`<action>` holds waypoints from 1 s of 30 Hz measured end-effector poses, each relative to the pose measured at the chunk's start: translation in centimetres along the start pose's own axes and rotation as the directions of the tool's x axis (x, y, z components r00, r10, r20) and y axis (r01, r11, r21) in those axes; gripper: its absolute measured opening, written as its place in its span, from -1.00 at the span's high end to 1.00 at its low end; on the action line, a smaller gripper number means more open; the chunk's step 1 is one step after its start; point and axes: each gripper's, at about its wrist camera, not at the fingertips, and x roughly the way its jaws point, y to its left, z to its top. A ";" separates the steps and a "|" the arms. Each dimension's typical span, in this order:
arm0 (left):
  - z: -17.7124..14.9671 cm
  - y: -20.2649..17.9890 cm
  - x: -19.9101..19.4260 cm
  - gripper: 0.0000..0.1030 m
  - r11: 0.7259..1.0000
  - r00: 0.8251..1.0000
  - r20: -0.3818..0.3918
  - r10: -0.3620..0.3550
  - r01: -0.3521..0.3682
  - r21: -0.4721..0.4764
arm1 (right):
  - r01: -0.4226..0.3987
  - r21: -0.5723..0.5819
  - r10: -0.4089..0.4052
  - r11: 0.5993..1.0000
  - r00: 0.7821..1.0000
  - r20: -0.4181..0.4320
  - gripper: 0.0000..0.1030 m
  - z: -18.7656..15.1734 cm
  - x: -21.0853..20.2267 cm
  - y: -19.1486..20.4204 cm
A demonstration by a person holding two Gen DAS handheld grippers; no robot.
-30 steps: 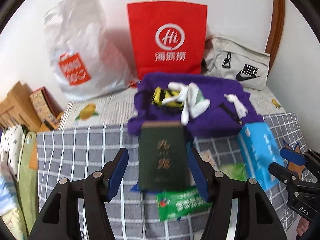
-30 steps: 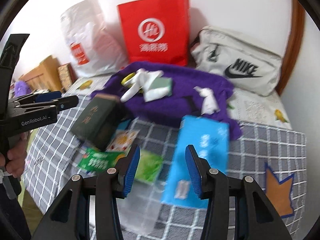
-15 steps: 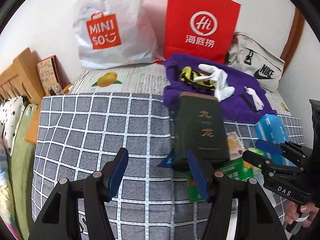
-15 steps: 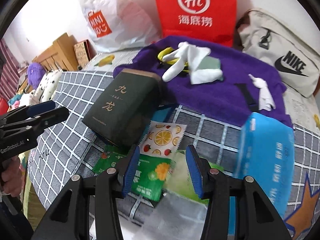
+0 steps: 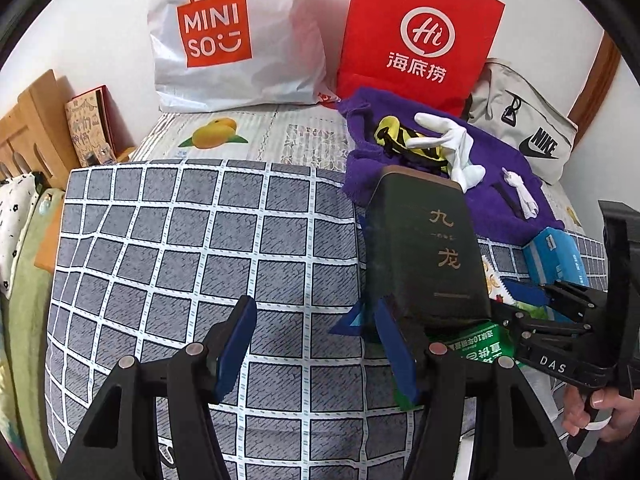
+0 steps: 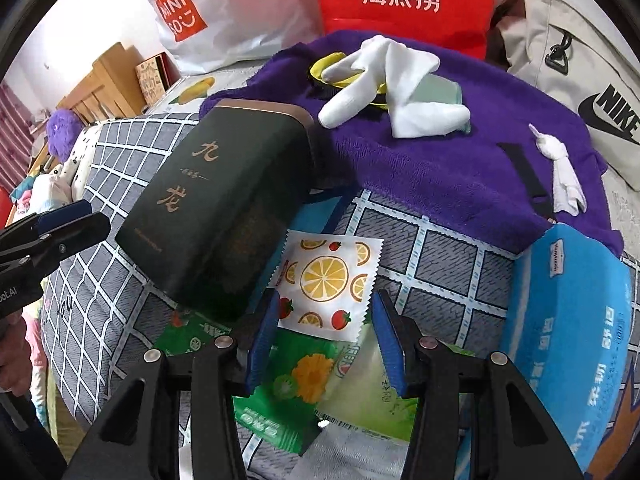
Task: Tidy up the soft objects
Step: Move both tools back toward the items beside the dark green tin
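My right gripper (image 6: 324,336) jaws apart, empty, straddling fruit-print sachet (image 6: 330,280) near bed's front edge. Left gripper (image 5: 316,340) jaws apart, empty, over bare checked sheet (image 5: 180,248), beside dark green box (image 5: 424,252). Risks: pinching green packets (image 6: 296,376) or sheet beneath sachet; thin foil slipping; bumping box, which lies partly on sachet.

Purple towel (image 6: 420,168) under white gloves (image 6: 396,92)
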 end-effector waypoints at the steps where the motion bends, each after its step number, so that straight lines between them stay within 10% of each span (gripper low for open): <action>1: 0.0 0.0 0.1 -0.16 1.000 1.000 -0.004 0.002 -0.002 0.001 | -0.004 0.001 0.004 1.000 1.000 0.006 0.23 0.0 0.0 -0.1; 4: 0.0 0.1 0.3 -0.16 1.000 1.000 -0.008 0.000 0.000 -0.002 | 0.000 -0.012 0.000 1.000 1.000 0.009 0.73 -0.1 0.0 0.0; 7: 0.0 0.2 0.4 -0.16 1.000 1.000 -0.010 -0.003 0.003 -0.008 | -0.028 -0.023 0.028 0.999 0.999 0.023 0.82 -0.2 -0.8 0.0; 30: -0.1 0.8 0.1 -0.16 1.000 1.000 -0.021 -0.005 0.004 -0.025 | -0.074 0.004 0.074 0.997 0.996 0.044 1.00 0.2 -1.2 0.9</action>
